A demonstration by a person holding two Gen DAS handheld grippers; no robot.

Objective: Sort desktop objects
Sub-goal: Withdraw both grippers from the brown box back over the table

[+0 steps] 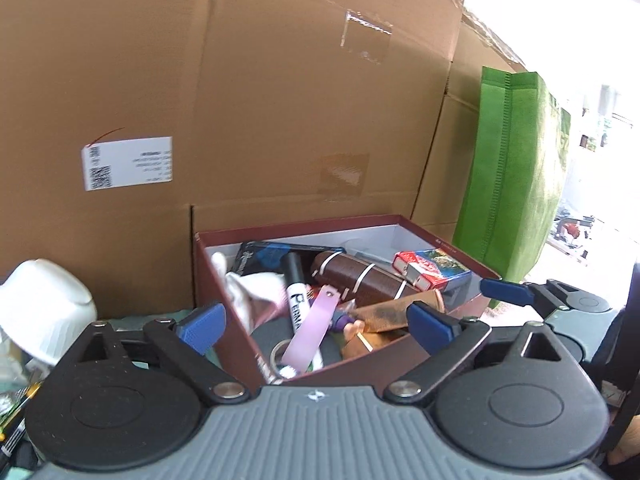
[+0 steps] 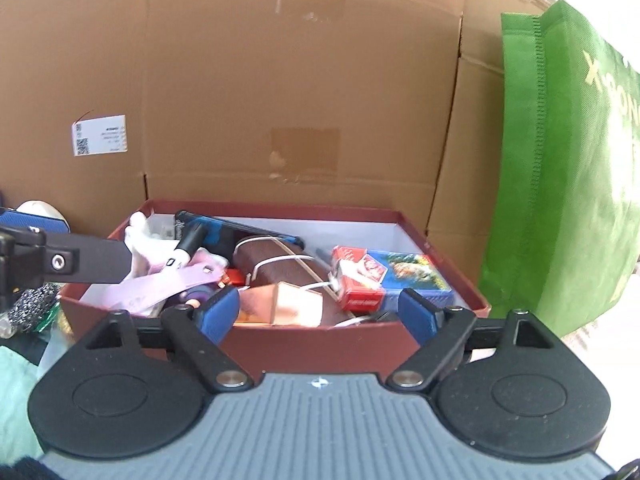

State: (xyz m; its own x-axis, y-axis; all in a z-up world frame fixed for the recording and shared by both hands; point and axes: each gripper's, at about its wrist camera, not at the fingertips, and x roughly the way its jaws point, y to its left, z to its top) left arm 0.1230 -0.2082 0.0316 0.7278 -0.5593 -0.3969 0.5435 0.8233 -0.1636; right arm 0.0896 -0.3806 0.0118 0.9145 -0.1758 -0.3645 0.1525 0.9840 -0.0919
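From the left wrist, the left gripper (image 1: 314, 326) hangs over the near corner of the maroon box (image 1: 224, 280), its blue pads spread wide and holding nothing. Inside, a black-capped marker (image 1: 294, 292) leans at 12 o'clock, a pink strip (image 1: 310, 332) lies across it, and a brown roll (image 1: 360, 280) with white bands sits toward 1 o'clock beside a red and blue card pack (image 1: 430, 268). A white bowl (image 1: 44, 312) stands outside at 9 o'clock.

From the right wrist, the right gripper (image 2: 320, 316) also gapes empty at the box's front wall (image 2: 312, 346). The sorted things are heaped loosely, probably dropped in one by one. A green bag (image 2: 560, 160) stands at 2 o'clock against the cardboard (image 2: 280, 80).
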